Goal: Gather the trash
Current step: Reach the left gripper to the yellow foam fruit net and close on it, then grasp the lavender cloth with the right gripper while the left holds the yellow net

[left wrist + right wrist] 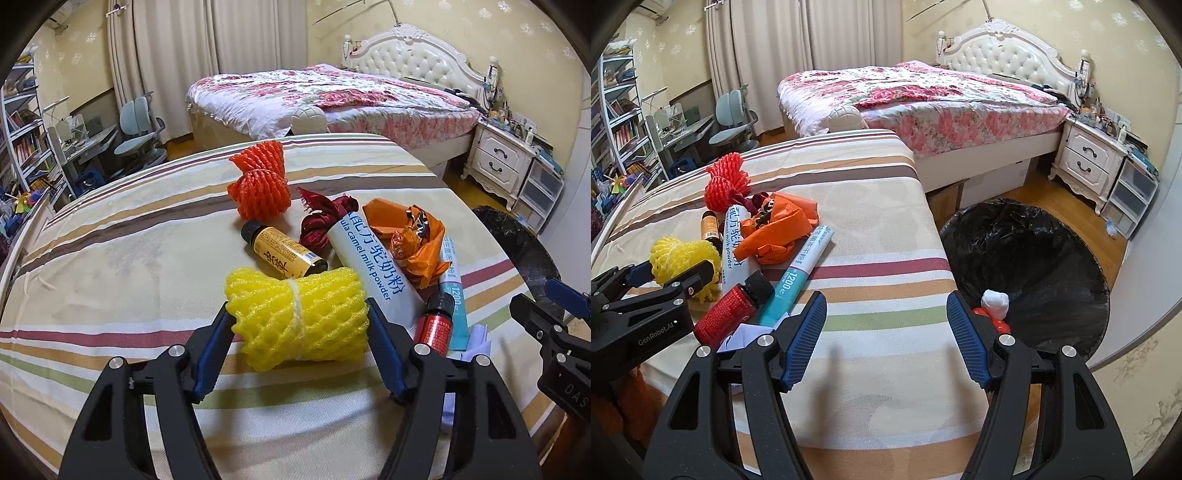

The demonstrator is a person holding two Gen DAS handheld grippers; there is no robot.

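Observation:
A yellow foam net [299, 317] lies on the striped table [110, 266], between the fingers of my left gripper [300, 325]; the pads touch or nearly touch its ends. Behind it lie a yellow-labelled bottle [282, 254], a white camel milk powder tube [373, 269], an orange wrapper [410, 240], a red bottle [434, 325], a teal tube [456, 295], a dark red ribbon [321, 221] and an orange foam net [260, 184]. My right gripper [886, 332] is open and empty over the table's right edge, beside the black-lined bin [1027, 266].
The bin holds a white wad [995, 303] and something red. A white paper scrap [746, 336] lies by the red bottle [727, 314]. A bed [923, 96], a nightstand [1086, 158] and a desk with a chair [731, 122] stand beyond the table.

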